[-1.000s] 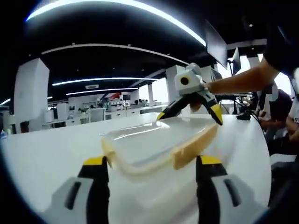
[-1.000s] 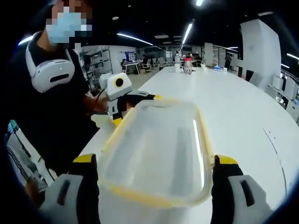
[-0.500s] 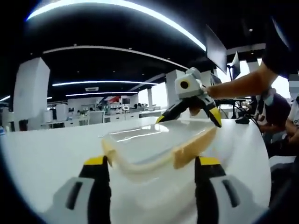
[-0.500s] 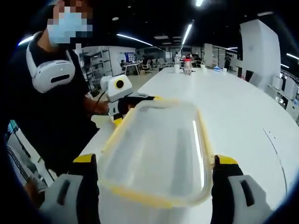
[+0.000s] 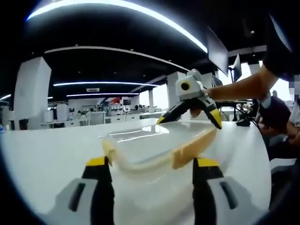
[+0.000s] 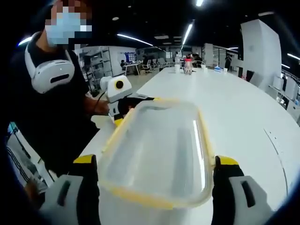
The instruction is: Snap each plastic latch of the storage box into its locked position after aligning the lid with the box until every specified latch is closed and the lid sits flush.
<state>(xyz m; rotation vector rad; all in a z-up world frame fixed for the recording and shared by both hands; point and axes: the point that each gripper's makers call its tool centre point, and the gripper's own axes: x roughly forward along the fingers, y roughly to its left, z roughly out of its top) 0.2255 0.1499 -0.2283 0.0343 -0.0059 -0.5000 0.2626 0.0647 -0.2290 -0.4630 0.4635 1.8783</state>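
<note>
While the clear storage box (image 5: 150,150) sits mid-frame on the white surface (image 5: 51,154), the left tongs (image 5: 152,164) stand wide open w/ one jaw on each side of its near end. Its lid (image 6: 157,150) has a yellow rim, and a yellow latch (image 5: 192,150) sticks out at right. At upper right, the right tongs (image 5: 190,117) are spread open over the far end. In the right gripper view, a person w/ dark sleeves (image 6: 51,117) stands at left.
</note>
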